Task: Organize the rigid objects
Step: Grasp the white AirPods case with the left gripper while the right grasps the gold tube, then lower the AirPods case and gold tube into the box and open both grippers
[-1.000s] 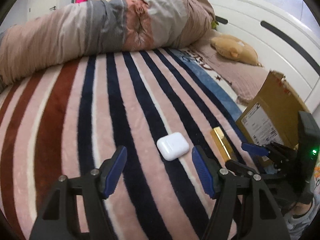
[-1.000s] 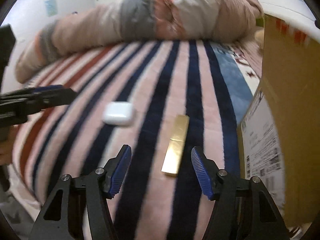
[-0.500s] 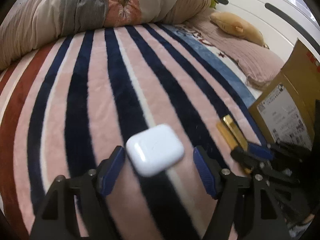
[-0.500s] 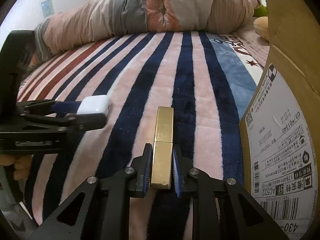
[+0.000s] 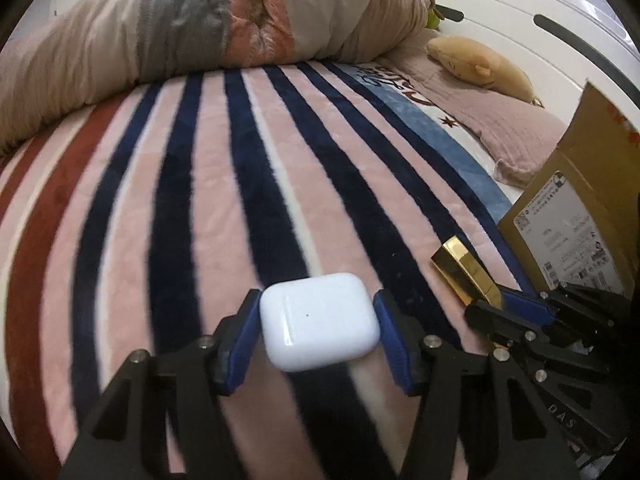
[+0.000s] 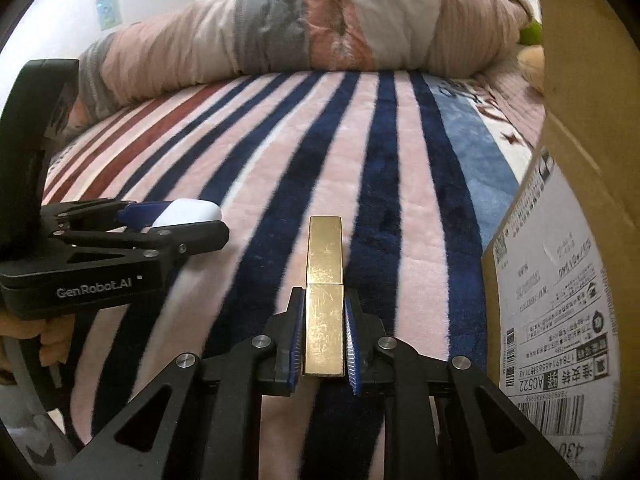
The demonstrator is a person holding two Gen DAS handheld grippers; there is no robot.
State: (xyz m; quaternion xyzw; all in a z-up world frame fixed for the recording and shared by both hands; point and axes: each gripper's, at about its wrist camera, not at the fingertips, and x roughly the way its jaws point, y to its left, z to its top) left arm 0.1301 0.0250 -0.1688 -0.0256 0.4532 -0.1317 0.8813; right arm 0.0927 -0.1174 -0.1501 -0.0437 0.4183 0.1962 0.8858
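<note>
While both things lie on the striped blanket (image 5: 200,208):
Left gripper (image 5: 318,330): jaws just closing, pinching the white case (image 5: 318,326).
Right gripper (image 6: 323,338): pressed on the gold bar (image 6: 324,296).
Left to do: lift both, probably into the cardboard box (image 6: 560,280).

Close, down-tilted wrist views; shared blanket (image 5: 280,184)

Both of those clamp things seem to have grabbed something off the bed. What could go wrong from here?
1. The left tool has just been closing on the smooth, rounded white earbud case; it could squirt out when lifted.
2. The right tool pinches only one end of the gold bar, so the free end might swing.
3. The cardboard box stands close on the right; a hasty lift could knock it.
</note>
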